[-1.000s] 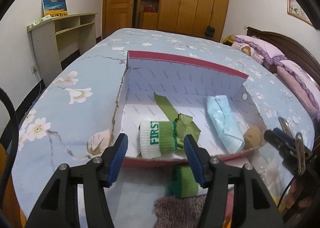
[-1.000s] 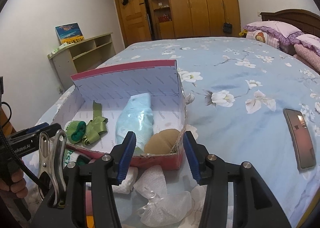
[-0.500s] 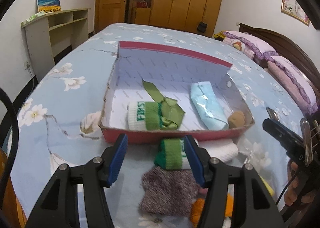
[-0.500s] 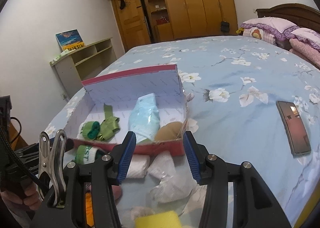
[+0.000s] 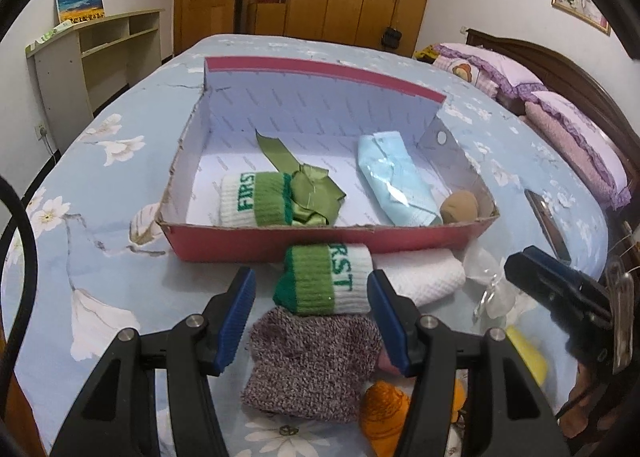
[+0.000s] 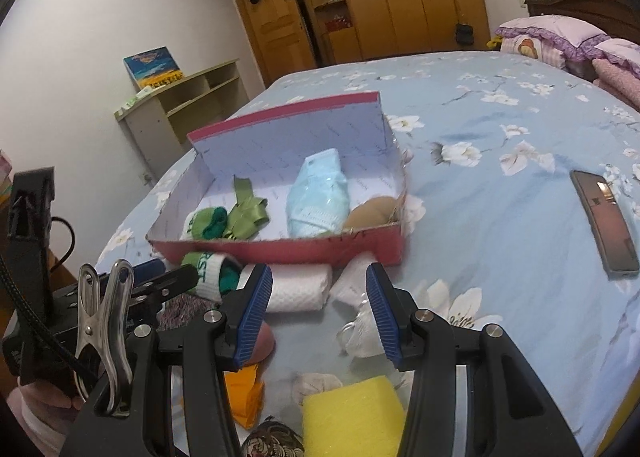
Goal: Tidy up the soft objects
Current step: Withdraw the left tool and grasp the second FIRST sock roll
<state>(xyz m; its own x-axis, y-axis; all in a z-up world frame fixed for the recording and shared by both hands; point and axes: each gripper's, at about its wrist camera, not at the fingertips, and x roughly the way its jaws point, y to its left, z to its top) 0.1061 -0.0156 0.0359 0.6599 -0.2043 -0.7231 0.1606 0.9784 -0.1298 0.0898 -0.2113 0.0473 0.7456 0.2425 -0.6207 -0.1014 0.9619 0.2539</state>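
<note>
A red cardboard box [image 5: 320,243] [image 6: 280,247] with a white inside sits on the bed. It holds a green-and-white rolled sock [image 5: 256,199], a green ribbon [image 5: 312,189], a light blue packet [image 5: 394,181] [image 6: 320,193] and a tan ball [image 5: 459,207]. In front of the box lie a second green-and-white sock [image 5: 326,279], a white rolled towel [image 5: 424,281] [image 6: 296,289], a grey knit piece [image 5: 312,365], orange yarn [image 5: 384,413] and a yellow sponge [image 6: 352,417]. My left gripper [image 5: 312,315] stands open just before the second sock. My right gripper [image 6: 318,307] stands open with nothing between its fingers.
A phone [image 6: 604,217] lies on the blue flowered bedsheet [image 6: 500,197] to the right. White mesh pouches [image 6: 360,321] lie near the box's right corner. Pillows [image 5: 576,133] and a headboard are at the far right, a low shelf [image 5: 96,53] and wardrobe behind.
Both grippers have drawn back from the box toward the near edge of the bed, bringing the loose sock, towel, knit piece and sponge into view. Their jaws have kept the same width.
</note>
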